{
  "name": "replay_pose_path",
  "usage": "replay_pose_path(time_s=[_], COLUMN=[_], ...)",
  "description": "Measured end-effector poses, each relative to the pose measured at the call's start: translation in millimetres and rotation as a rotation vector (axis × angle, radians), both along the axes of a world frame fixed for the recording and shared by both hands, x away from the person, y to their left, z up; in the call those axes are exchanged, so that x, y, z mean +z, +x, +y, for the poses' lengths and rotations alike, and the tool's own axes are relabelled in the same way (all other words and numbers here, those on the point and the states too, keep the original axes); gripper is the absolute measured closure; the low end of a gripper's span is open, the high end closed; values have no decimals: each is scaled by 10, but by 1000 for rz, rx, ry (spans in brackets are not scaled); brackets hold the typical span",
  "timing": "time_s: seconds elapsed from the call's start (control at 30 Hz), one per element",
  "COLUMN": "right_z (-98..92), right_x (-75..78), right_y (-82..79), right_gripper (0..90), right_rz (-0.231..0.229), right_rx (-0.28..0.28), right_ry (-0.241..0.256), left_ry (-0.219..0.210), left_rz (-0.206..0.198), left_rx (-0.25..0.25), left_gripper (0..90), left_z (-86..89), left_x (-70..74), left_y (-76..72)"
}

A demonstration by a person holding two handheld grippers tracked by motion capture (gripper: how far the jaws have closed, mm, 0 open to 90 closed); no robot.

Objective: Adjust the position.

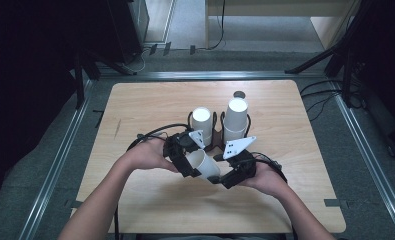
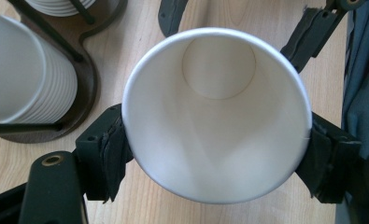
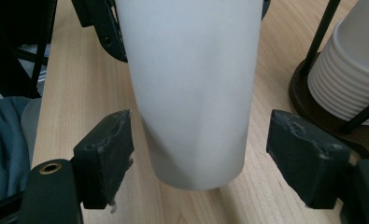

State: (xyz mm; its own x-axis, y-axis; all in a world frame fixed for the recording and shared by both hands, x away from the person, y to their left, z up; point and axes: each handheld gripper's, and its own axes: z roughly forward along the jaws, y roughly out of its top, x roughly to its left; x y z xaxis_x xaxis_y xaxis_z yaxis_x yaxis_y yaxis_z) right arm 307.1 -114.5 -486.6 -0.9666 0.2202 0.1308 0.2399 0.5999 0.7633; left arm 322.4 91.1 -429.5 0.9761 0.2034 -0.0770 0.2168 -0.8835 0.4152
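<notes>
The white paper cup [image 1: 203, 164] lies tilted on its side above the wooden table, near the person's edge and just in front of the dark cup holder. Its mouth points toward the left and its closed base toward the right. In the left gripper view the paper cup [image 2: 217, 114] shows its open mouth head-on: a thin rolled rim, a plain white inside and a round flat bottom deep within, with nothing in it. Its rim is pinched at two opposite sides. In the right gripper view the paper cup [image 3: 191, 88] shows its smooth tapering outer wall, narrowing to the base, with a faint dent low on the wall.
</notes>
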Motion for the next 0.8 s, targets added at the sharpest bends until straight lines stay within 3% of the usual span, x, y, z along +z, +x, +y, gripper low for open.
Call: replay_pose_path(time_s=[0.57,0.7,0.8], right_z=[41,37,22], right_x=[-43,-31,-3], right_y=[-25,-24,-27], right_gripper=[313,316,315], right_rz=[-7,-15,-29], right_rx=[24,26,25], right_ry=[-20,-17,-10], left_ry=[-21,-35,-62], left_rz=[16,5,-35], left_rx=[-12,-18,-14], left_gripper=[206,191,161], left_z=[-84,-62,-34], left_x=[-42,-33,-18], left_y=[-6,-7,-18])
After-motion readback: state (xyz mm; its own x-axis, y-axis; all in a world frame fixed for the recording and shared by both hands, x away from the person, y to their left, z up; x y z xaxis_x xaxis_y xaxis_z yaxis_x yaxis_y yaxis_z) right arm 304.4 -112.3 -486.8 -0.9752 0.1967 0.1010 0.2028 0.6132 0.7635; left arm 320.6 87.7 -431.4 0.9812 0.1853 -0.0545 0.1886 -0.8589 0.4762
